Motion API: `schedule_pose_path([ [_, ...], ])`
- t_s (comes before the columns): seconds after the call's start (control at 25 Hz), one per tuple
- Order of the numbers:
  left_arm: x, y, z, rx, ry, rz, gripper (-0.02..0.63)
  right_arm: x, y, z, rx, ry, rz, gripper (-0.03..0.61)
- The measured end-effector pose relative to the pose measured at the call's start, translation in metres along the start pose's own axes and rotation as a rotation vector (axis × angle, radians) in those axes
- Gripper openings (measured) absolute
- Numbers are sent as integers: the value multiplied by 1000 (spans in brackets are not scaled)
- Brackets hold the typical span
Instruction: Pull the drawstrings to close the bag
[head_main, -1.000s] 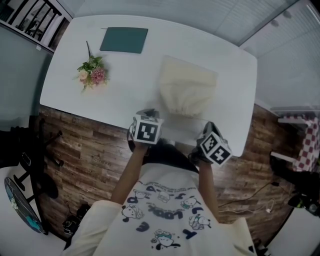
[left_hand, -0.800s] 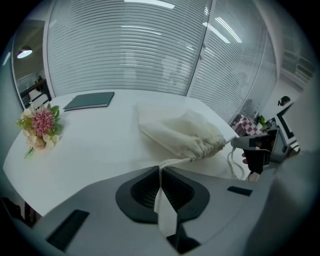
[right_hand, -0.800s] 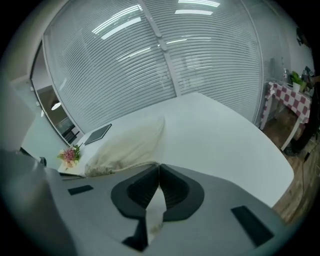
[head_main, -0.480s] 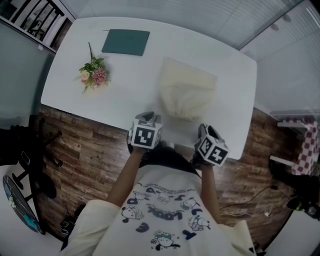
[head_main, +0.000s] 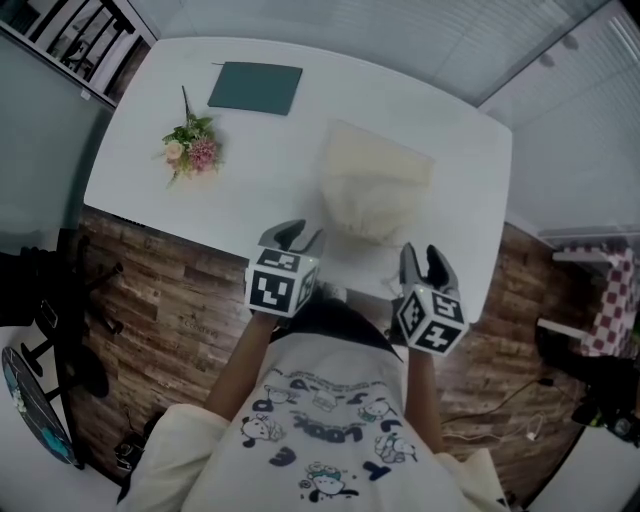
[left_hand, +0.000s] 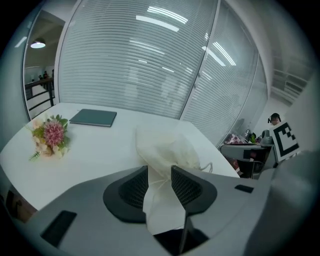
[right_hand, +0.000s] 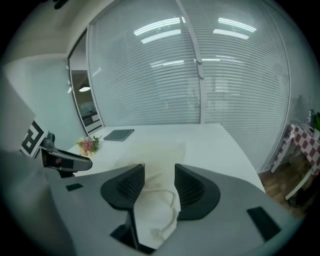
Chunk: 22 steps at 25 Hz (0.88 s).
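A cream drawstring bag (head_main: 375, 188) lies on the white table (head_main: 150, 190), its gathered mouth towards the near edge. My left gripper (head_main: 297, 236) hovers at the near edge, left of the mouth; its jaws are opening and nothing is pinched. My right gripper (head_main: 422, 258) is to the right of the mouth, jaws opening too. In the left gripper view the bag (left_hand: 165, 145) shows through the gap of the left gripper (left_hand: 160, 172). In the right gripper view a loose cord (right_hand: 170, 202) lies on the table, seen through the gap of the right gripper (right_hand: 160, 172), with the bag (right_hand: 157, 155) beyond.
A small bouquet of pink flowers (head_main: 190, 150) lies at the table's left, and a dark green notebook (head_main: 255, 87) at the far left. Wooden floor (head_main: 170, 300) lies below the near edge. Window blinds run behind the table.
Both grippers' jaws have gone from shut to open. Both have drawn back a little towards the person. The bag has not visibly moved.
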<state>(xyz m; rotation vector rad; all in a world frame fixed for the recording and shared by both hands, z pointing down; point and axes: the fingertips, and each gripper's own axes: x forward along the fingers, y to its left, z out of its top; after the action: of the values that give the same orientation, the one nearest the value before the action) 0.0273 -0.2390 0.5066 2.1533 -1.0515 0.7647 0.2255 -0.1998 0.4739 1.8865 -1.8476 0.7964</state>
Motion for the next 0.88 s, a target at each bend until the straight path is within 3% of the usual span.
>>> schedule_pose_path([
  [0.32, -52, -36, 81, 123, -316, 16, 176, -49, 47, 88, -88, -411, 74, 141],
  [0.44, -72, -46, 108, 167, -466, 50, 175, -58, 58, 108, -123, -469, 83, 136],
  [0.56, -90, -53, 126, 166, -597, 84, 126, -64, 67, 122, -164, -521, 83, 106],
  [0.88, -105, -55, 142, 214, -700, 182, 69, -67, 84, 136, -188, -575, 118, 86],
])
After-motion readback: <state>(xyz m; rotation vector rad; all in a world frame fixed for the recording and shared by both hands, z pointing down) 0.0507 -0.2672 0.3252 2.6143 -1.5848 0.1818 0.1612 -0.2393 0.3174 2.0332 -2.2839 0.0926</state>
